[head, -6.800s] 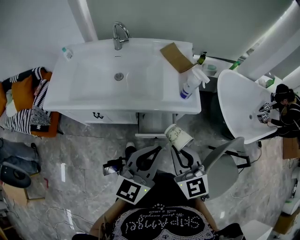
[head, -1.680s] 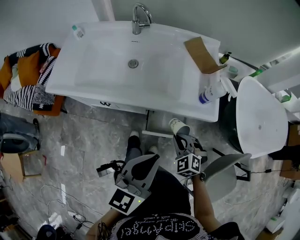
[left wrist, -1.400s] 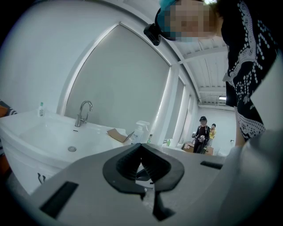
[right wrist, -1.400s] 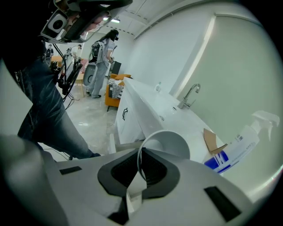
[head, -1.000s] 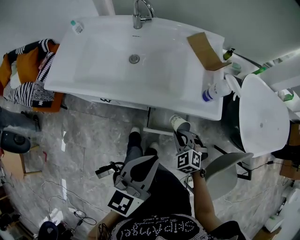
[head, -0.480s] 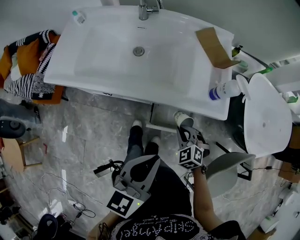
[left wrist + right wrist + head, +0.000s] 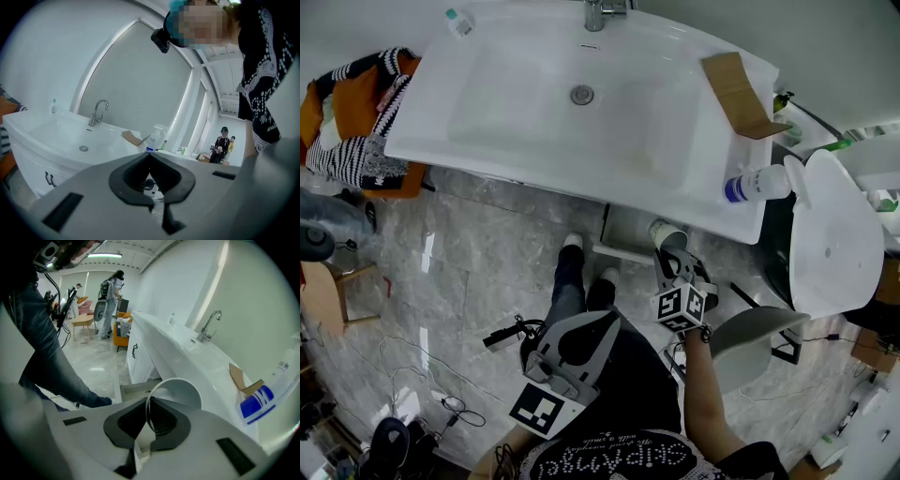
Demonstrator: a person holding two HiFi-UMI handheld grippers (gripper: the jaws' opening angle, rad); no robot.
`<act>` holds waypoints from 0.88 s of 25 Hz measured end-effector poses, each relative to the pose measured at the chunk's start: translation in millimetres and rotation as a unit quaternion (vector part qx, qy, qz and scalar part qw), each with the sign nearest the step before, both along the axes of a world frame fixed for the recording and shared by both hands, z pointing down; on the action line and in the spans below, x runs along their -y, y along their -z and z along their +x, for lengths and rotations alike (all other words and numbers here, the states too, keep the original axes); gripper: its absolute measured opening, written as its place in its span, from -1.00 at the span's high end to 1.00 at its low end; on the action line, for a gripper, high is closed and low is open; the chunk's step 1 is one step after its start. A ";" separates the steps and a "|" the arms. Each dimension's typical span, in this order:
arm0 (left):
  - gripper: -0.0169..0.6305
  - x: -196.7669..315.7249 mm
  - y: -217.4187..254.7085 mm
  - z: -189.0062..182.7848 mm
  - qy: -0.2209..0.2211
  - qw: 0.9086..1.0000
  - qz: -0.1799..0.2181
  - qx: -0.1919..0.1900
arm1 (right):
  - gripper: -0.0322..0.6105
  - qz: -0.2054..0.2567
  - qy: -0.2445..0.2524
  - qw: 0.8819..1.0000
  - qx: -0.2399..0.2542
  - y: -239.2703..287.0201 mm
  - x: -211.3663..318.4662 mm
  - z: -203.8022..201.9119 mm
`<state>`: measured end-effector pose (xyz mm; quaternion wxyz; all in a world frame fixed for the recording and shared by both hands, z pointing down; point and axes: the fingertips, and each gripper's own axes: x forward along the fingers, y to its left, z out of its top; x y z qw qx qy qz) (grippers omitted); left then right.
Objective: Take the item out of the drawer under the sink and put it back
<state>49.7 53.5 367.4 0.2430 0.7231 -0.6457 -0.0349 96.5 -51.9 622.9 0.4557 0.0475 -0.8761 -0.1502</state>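
Observation:
A white paper cup [image 7: 666, 234] with a faint print hangs on its side just over the open drawer [image 7: 619, 249] under the white sink [image 7: 487, 141]. My right gripper [image 7: 673, 259] is shut on the cup's rim. In the right gripper view the thin rim of the cup [image 7: 180, 391] runs between the black pads of the right gripper [image 7: 149, 403], with the open drawer [image 7: 133, 391] below. My left gripper [image 7: 609, 322] hovers lower down over the person's lap. Its tips meet in the left gripper view [image 7: 150, 153], with nothing between them.
On the sink's right end lie a spray bottle [image 7: 759, 183] and a cardboard piece [image 7: 739, 82]; the faucet [image 7: 598, 11] is at the back. A white chair [image 7: 834, 234] and a grey seat [image 7: 750, 342] stand at the right. Striped cloth [image 7: 356, 141] lies left. Cables [image 7: 441, 370] cross the floor.
My right gripper has sunk a little with the cup, closer to the open drawer. The left gripper has stayed about where it was. The head camera has shifted slightly.

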 end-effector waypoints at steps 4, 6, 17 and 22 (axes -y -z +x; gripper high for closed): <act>0.94 0.3 -2.7 -2.7 0.007 1.000 -0.004 -0.002 | 0.83 -0.006 0.004 1.000 -0.007 -9.3 2.9 -0.7; 0.94 -0.1 -3.5 -5.2 0.011 1.000 -0.007 -0.005 | 0.83 -0.009 0.005 1.000 -0.010 -13.7 3.6 -2.0; 0.94 0.2 -9.0 -16.5 0.028 0.999 -0.019 -0.006 | 0.83 -0.028 0.004 0.999 -0.028 -39.3 11.2 -6.0; 0.94 2.0 -11.3 -17.7 0.026 0.999 -0.028 -0.006 | 0.83 -0.036 0.012 0.998 -0.040 -51.3 12.0 -9.2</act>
